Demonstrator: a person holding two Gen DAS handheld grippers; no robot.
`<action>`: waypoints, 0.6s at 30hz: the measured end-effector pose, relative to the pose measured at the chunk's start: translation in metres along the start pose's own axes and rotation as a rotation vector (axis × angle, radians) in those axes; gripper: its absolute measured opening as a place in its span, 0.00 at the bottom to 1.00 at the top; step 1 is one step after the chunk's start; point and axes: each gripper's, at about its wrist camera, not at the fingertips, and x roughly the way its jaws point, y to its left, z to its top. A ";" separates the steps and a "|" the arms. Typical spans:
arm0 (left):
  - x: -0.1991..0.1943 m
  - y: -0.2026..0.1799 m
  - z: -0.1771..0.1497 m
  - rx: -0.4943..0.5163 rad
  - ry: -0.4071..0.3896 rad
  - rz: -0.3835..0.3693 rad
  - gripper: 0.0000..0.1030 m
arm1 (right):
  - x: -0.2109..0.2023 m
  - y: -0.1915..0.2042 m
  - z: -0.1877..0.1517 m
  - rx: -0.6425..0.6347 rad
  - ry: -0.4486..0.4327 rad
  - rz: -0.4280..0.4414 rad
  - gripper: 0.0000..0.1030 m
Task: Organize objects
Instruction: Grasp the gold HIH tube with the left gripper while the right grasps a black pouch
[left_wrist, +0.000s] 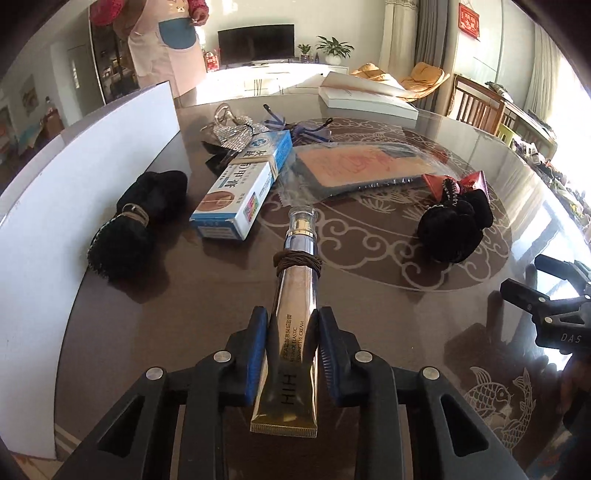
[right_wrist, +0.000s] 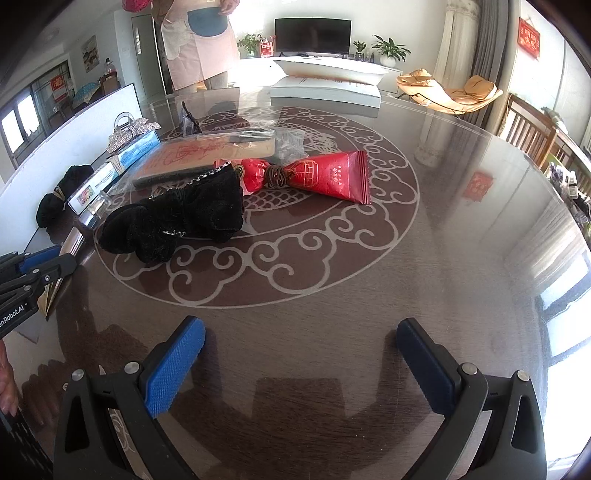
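Note:
My left gripper (left_wrist: 288, 321) is shut on a gold eye cream tube (left_wrist: 295, 291), its blue pads pressing the tube's flat lower part. The tube points away from me, with a brown hair tie (left_wrist: 297, 262) wound round its neck and its clear cap towards a blue and white box (left_wrist: 243, 184). In the right wrist view my right gripper (right_wrist: 301, 339) stands open over bare table with nothing between its fingers. Ahead of it lie a black velvet scrunchie (right_wrist: 177, 218) and a red packet (right_wrist: 325, 175) tied with a brown band.
A white board (left_wrist: 92, 147) stands along the left table edge, a second black scrunchie (left_wrist: 136, 221) beside it. A plastic-wrapped flat item (left_wrist: 362, 162), a rhinestone bow (left_wrist: 232, 129) and a white box (left_wrist: 365, 96) lie farther back. A person in an apron (left_wrist: 162, 40) stands beyond the table.

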 end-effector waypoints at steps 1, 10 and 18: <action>-0.001 0.007 -0.001 -0.037 0.002 -0.003 0.28 | 0.000 0.000 0.000 0.000 0.000 0.000 1.00; 0.009 0.023 -0.001 -0.085 -0.001 0.110 0.82 | 0.000 0.000 0.000 0.000 0.000 0.000 1.00; 0.011 0.030 -0.001 -0.122 -0.001 0.117 0.86 | -0.008 -0.004 0.000 0.060 -0.007 0.024 1.00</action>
